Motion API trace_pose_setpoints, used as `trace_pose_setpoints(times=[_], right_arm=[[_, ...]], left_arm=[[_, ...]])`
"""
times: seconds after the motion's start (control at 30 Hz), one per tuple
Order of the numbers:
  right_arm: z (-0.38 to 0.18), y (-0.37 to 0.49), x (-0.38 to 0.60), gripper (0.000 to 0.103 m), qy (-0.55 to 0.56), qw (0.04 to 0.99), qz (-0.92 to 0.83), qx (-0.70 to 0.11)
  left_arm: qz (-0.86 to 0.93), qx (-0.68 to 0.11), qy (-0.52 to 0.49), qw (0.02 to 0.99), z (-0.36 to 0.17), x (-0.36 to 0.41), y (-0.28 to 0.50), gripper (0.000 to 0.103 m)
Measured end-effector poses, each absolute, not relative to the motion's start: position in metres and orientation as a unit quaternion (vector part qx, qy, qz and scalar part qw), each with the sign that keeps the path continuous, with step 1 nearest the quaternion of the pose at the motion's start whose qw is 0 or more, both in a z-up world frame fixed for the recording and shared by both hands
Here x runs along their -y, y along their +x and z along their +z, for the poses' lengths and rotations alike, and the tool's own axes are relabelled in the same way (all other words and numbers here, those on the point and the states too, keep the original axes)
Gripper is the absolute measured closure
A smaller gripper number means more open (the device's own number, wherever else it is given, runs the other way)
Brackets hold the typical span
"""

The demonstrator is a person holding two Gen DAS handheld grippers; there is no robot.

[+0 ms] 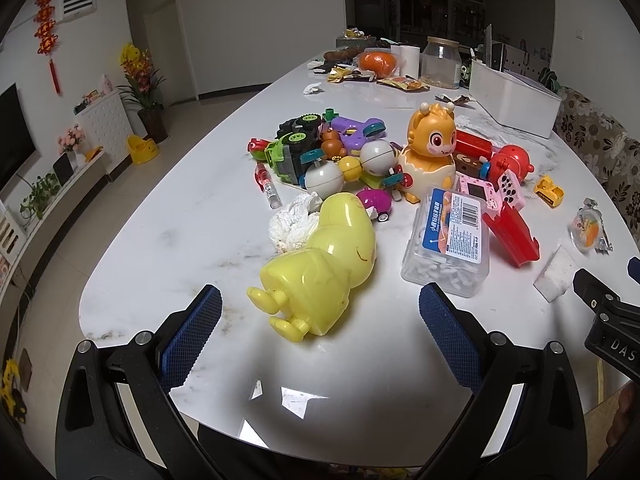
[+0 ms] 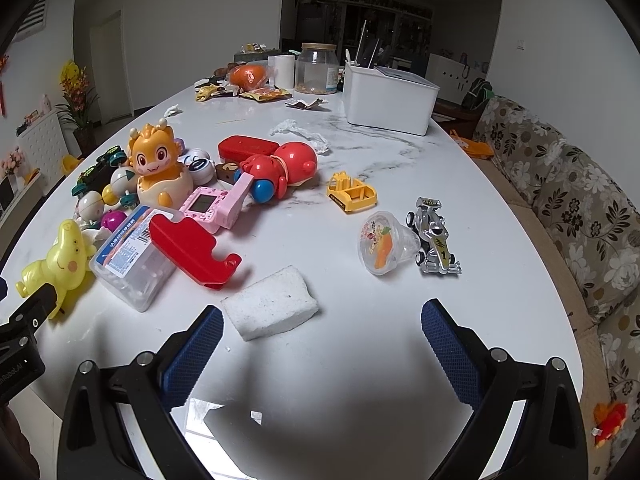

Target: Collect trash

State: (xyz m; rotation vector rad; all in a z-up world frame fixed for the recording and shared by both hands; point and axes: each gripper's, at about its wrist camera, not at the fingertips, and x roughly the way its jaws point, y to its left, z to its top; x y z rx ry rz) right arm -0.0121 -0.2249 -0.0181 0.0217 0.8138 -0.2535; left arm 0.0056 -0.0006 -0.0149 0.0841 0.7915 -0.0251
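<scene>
White marble table (image 1: 168,216) strewn with toys; both grippers' fingers (image 1: 192,336) spread, empty.

A glossy, marble-veined white tabletop (image 2: 400,320) mirrored the room light. On it lay a smooth, shiny yellow plastic toy (image 1: 320,264), crumpled matt tissue paper (image 1: 294,222), a clear plastic box (image 1: 448,240) with a printed paper label, and a rough, porous white foam block (image 2: 270,308). A chrome-look toy racing car (image 2: 434,242) gleamed beside a transparent plastic jelly cup (image 2: 386,242). The gripper pads (image 2: 192,356) showed a blue, knurled rubbery texture.
</scene>
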Motion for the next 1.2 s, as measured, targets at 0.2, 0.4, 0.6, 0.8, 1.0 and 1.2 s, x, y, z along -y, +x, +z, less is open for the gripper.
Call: trace_pose_setpoints(times=[0.2,0.4,0.6,0.8,1.0,1.2], right_arm=[[-0.019,-0.012,0.225,0.005,0.01,0.91,-0.123,-0.396],[-0.019,-0.012,0.226,0.005,0.013,0.91,-0.118,-0.397],[-0.022,-0.022,0.239,0.005,0.029,0.917,-0.066,-0.393],[-0.034,-0.017,0.257,0.005,0.021,0.913,-0.025,-0.408],[-0.043,0.018,0.235,0.005,0.045,0.901,0.033,-0.429],[-0.054,0.032,0.222,0.029,-0.001,0.895,0.029,-0.446]], left_arm=[[-0.011,-0.386,0.041,0.922,-0.015,0.001,0.006,0.006],[-0.01,-0.386,0.039,0.922,-0.015,0.0,0.005,0.006],[-0.011,-0.384,0.037,0.922,-0.015,-0.005,0.004,0.006],[-0.01,-0.382,0.032,0.924,-0.017,-0.014,0.002,0.006],[-0.01,-0.384,0.029,0.923,-0.021,-0.018,0.006,0.006],[-0.011,-0.387,0.015,0.922,-0.025,-0.032,0.009,0.006]])
